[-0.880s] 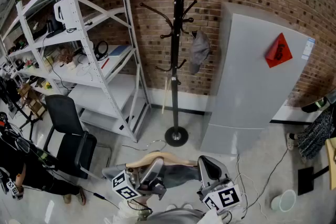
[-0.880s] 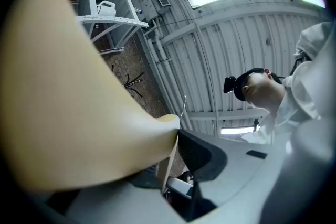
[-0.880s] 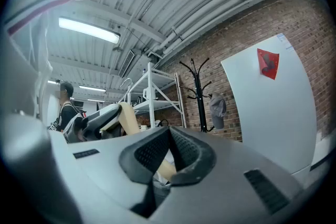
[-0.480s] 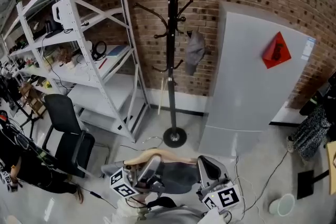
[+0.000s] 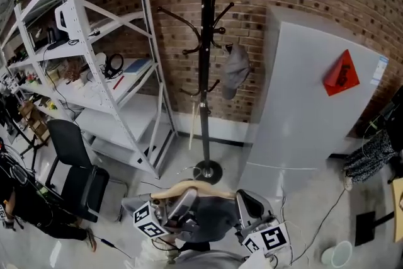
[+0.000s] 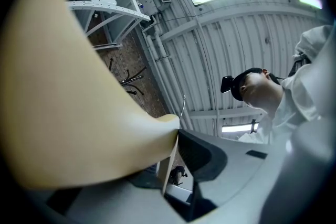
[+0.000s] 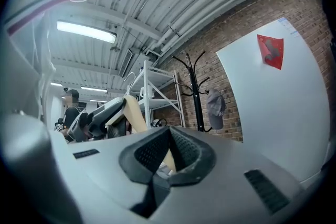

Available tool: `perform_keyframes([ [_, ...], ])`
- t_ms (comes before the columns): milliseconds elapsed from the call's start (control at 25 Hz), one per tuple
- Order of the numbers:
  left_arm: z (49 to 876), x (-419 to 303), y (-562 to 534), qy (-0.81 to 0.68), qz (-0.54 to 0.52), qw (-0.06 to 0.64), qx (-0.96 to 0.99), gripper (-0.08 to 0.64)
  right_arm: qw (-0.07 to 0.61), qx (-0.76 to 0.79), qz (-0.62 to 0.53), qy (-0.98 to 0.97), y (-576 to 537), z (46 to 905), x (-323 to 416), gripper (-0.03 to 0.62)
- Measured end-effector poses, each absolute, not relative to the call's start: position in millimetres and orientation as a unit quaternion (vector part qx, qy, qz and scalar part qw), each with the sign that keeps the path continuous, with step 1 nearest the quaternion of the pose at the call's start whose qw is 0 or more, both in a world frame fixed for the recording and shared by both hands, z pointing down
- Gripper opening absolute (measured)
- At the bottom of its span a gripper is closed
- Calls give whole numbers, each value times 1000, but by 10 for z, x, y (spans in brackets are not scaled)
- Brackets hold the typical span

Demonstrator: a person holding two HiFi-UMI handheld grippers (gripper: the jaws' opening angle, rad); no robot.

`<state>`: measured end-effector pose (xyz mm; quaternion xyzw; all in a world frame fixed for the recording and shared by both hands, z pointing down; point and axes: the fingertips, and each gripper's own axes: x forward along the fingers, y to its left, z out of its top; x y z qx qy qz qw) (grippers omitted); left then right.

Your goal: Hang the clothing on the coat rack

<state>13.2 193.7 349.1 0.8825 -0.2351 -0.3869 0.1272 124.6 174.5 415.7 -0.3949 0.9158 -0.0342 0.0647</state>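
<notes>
Hanger held low, coat rack straight ahead

The left gripper (image 5: 181, 203) is clamped on the wooden hanger (image 5: 189, 186), whose long axis runs across to the right gripper (image 5: 249, 202), apparently closed on its other end. Grey clothing (image 5: 214, 220) drapes between them. The coat rack (image 5: 204, 72) stands well beyond and above, roughly midway between both grippers, with a cap (image 5: 235, 70) on a right-hand hook.
</notes>
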Motion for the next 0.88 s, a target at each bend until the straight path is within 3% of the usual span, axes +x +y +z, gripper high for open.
perform_keyframes([
  [880, 3469, -807, -187, -192, -377, 162, 892, 98, 62, -437, -45, 896, -312, 4109, 203, 23],
])
